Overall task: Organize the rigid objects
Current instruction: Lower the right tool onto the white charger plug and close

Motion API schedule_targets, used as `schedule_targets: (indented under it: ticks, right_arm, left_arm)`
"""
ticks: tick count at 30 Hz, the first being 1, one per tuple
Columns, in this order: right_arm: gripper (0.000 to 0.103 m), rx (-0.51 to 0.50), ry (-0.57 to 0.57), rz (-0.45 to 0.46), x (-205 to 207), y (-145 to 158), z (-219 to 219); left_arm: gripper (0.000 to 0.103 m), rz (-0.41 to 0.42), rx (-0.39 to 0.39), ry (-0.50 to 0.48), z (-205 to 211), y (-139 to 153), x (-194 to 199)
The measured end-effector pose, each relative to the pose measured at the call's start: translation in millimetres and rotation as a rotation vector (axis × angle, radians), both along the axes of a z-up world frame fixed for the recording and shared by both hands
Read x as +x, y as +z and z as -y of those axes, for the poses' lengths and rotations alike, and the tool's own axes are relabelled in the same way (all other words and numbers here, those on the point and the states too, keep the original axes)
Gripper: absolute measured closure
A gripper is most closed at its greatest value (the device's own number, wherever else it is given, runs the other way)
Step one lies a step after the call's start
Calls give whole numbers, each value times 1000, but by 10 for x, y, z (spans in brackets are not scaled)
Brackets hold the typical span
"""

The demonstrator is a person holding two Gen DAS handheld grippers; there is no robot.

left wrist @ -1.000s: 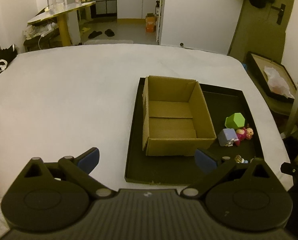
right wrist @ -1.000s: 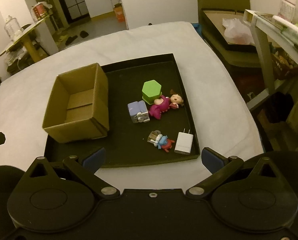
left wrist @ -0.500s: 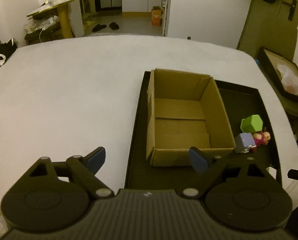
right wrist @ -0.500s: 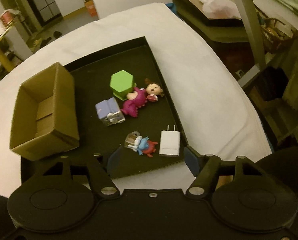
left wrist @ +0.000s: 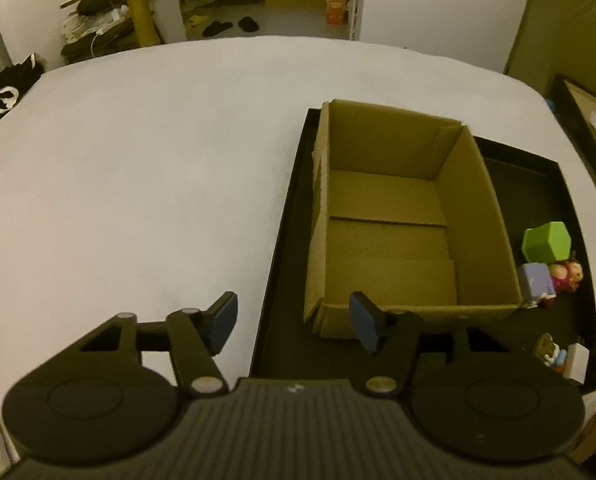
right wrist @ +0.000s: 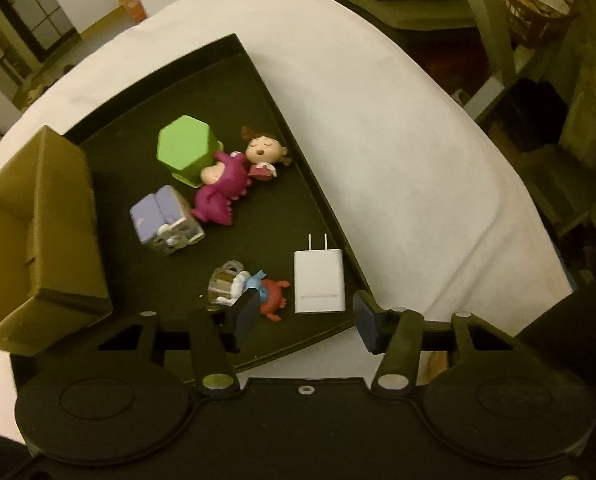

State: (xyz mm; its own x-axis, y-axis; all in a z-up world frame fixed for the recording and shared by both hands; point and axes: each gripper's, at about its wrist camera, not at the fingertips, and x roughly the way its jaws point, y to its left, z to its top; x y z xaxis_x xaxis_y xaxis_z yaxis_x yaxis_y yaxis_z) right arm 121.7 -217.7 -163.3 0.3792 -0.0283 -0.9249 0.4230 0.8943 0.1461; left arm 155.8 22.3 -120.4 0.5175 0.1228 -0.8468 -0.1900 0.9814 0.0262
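Right wrist view: right gripper (right wrist: 303, 318), jaws closing yet empty, reaches for the white charger (right wrist: 318, 281); next, likely grip it squarely.

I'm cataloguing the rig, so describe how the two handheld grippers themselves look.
The left gripper and right gripper match: black ribbed body, two round black discs, angular black linkage arms with silver pivot pins, and dark blue flat pads on the fingers. No cables, sleeves or hands are visible.
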Motion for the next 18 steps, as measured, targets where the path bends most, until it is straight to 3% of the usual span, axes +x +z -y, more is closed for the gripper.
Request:
schedule_targets:
  ticks: [10, 18]
  right_arm:
    - [56, -4, -29, -33, 145, -215, -24]
    - [60, -5, -55, -83, 232, -359, 10]
  left_arm:
    - [60, 10, 27, 32, 32, -49, 70]
    - [63, 33, 27, 15, 62, -61, 186]
